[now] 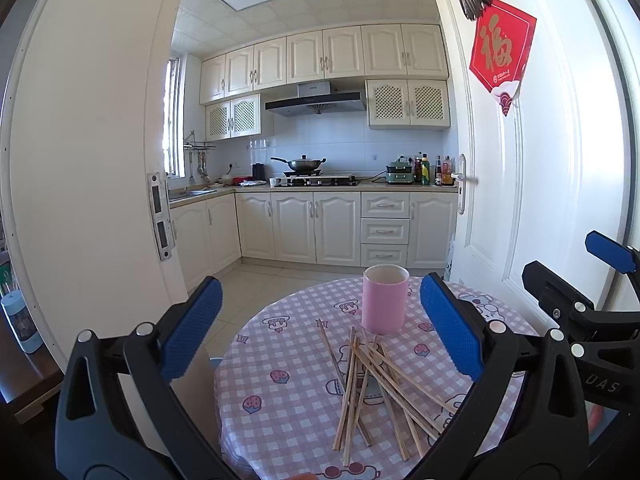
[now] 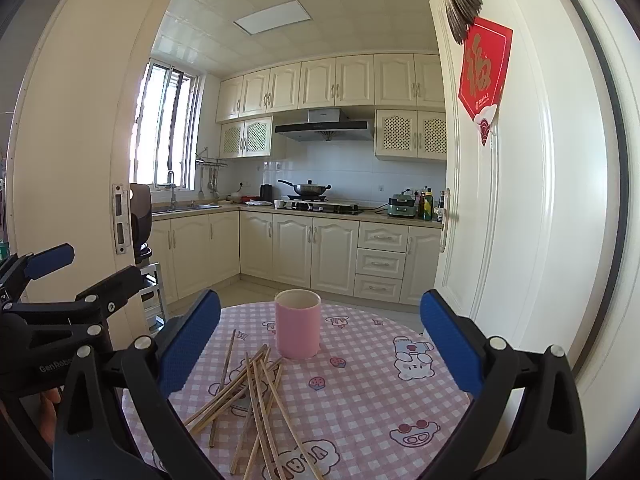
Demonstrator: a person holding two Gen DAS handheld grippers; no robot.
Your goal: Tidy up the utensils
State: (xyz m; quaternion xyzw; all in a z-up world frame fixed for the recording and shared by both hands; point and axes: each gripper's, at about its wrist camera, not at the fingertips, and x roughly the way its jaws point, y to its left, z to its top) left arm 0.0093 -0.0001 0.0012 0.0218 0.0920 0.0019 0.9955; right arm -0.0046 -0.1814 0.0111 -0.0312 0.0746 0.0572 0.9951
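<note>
**A:** On the checked tablecloth (image 1: 280, 412), left wrist view: chopsticks (image 1: 372, 384) in a crossed heap, just in front of the pink cup (image 1: 385, 300). Left gripper (image 1: 320, 334) jaws wide apart, empty, above the near edge. Right gripper (image 1: 592, 276) off to the side, also spread.

**B:** Risk?

**A:** Sticks overlap. I'd expect pinching one to drag or flick its neighbours, maybe off the round table.

**B:** Right wrist view?

**A:** Right gripper (image 2: 320, 334) spread, holding nothing. Cup (image 2: 298, 324) upright, looks empty; chopsticks (image 2: 252, 396) left of centre, thin pale wood, none in it. Bumping the cup could tip it.
</note>
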